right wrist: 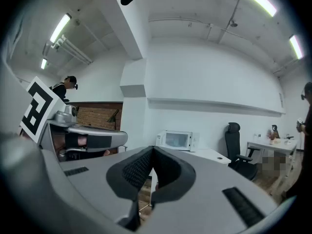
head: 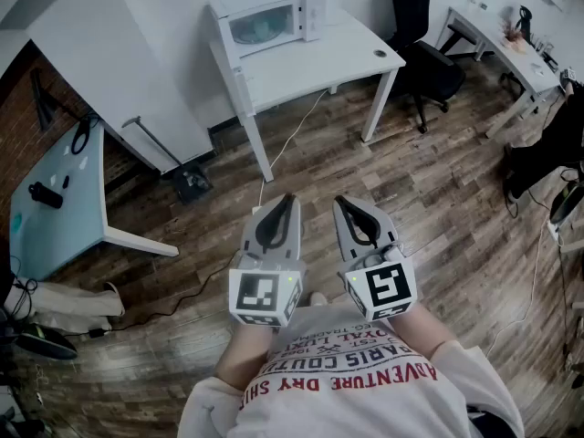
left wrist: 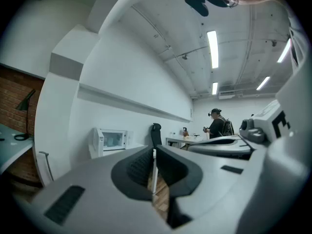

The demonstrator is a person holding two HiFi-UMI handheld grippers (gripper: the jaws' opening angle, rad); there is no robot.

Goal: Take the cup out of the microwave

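You hold the left gripper (head: 287, 199) and the right gripper (head: 341, 201) side by side at lower centre, each with its jaws pressed together on nothing. The microwave (head: 269, 24) sits on the white table (head: 328, 62) at top centre, well apart from both, straight ahead and slightly left. The cup, presumably inside, cannot be made out behind the door glass. Neither hand is clearly nearer.

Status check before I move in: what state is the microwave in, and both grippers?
Microwave: on the white table, door closed.
Left gripper: jaws shut, nothing between them.
Right gripper: jaws shut, nothing between them.
Cup: not visible from here.
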